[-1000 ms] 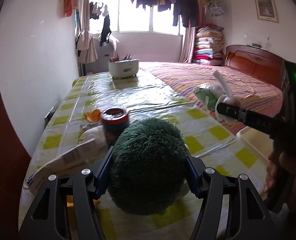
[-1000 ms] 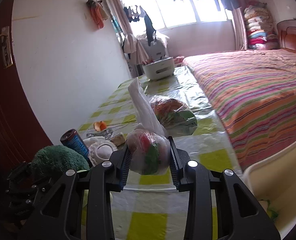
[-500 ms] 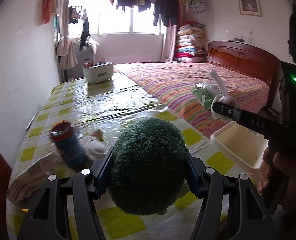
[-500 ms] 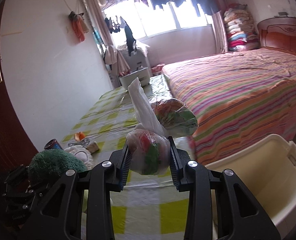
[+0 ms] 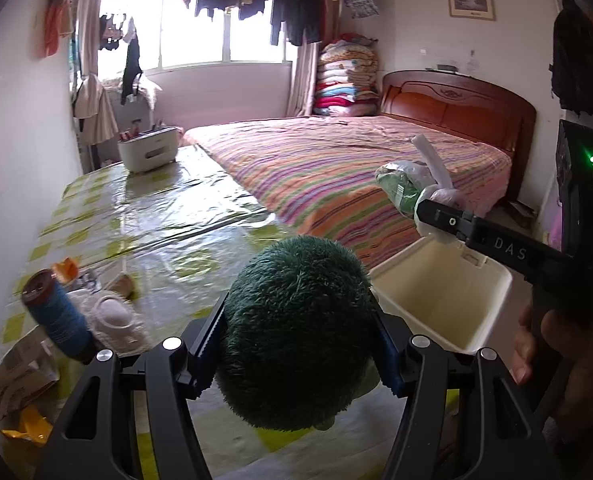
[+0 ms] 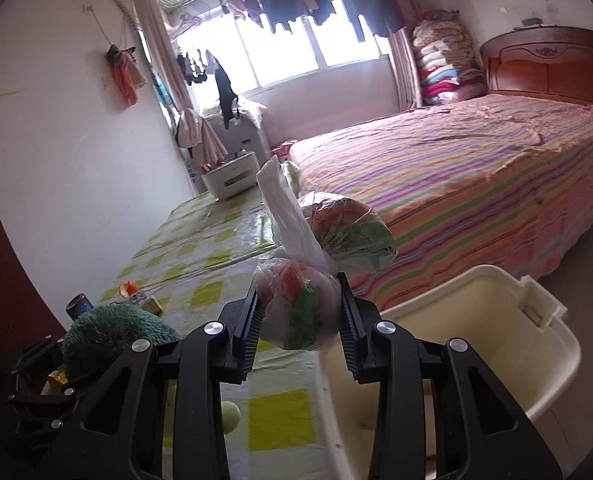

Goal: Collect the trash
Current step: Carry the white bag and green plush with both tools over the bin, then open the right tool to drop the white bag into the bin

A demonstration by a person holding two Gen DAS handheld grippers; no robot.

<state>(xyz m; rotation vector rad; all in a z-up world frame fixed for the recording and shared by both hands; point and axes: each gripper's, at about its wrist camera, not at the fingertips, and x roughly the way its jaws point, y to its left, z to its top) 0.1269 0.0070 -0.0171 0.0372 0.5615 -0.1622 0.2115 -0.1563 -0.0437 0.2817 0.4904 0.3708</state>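
My left gripper [image 5: 298, 348] is shut on a fuzzy dark green plush [image 5: 296, 332], held above the table's near edge; the plush also shows in the right wrist view [image 6: 112, 332]. My right gripper [image 6: 298, 312] is shut on a knotted clear plastic trash bag [image 6: 300, 304] holding red, green and orange scraps. It holds the bag just left of the cream bin's [image 6: 488, 320] rim. In the left wrist view the bag [image 5: 412, 184] hangs above the bin [image 5: 444, 292].
The yellow-checked table [image 5: 168, 216] carries a blue can [image 5: 58, 316], white crumpled wrapper [image 5: 114, 316], orange peel [image 5: 66, 270], a paper packet [image 5: 14, 376] and a white caddy [image 5: 148, 152] at the far end. A striped bed [image 6: 476, 168] lies right.
Both grippers have swung right with their loads. The cream bin has come into fuller view and closer, and the bag is now nearer its rim.
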